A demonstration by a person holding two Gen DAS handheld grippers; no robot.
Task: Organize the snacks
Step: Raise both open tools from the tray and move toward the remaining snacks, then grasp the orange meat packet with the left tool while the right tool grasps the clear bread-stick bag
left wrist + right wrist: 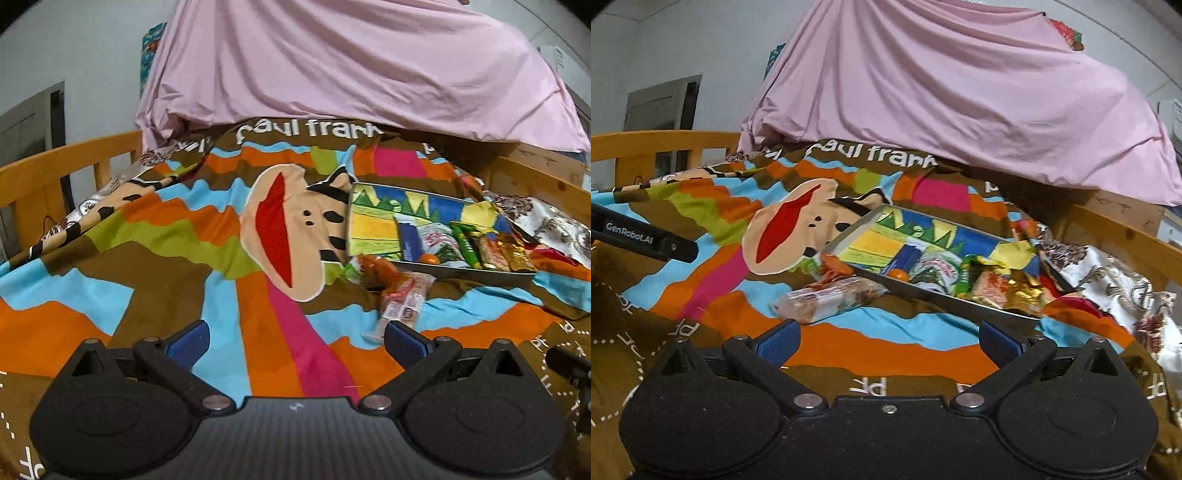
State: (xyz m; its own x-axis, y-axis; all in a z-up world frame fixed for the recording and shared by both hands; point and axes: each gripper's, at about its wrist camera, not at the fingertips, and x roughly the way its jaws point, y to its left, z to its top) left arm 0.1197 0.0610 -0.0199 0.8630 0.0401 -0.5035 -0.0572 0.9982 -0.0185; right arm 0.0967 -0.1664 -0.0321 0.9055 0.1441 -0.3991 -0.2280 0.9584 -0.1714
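**A:** On the patterned blanket (pixel 886 354), where do the snacks stand?

**B:** Most lie in the shallow tray (pixel 945 295), heaped toward its right end. Its left half is bare and shows a painted floor. I judge that space to be the reason two items remain outside: a clear-wrapped snack pack (pixel 827 301) and an orange wrapper (pixel 833 267), both just beside the tray's near-left edge, within reach for loading.

**A:** State of your claws?

**B:** My right gripper (pixel 888 341) has both fingers spread wide, nothing between them, held low and near. My left gripper (pixel 295 341) is likewise spread and empty.

**A:** What differs between views?

**B:** The right view shows the tray's near wall side-on, and the left tool's arm at far left. The left view looks more into the tray (pixel 480 275), separating a green bar (pixel 466 242) from its neighbours; there the snack pack (pixel 404 304) lies lengthwise, touching my right finger's outline.
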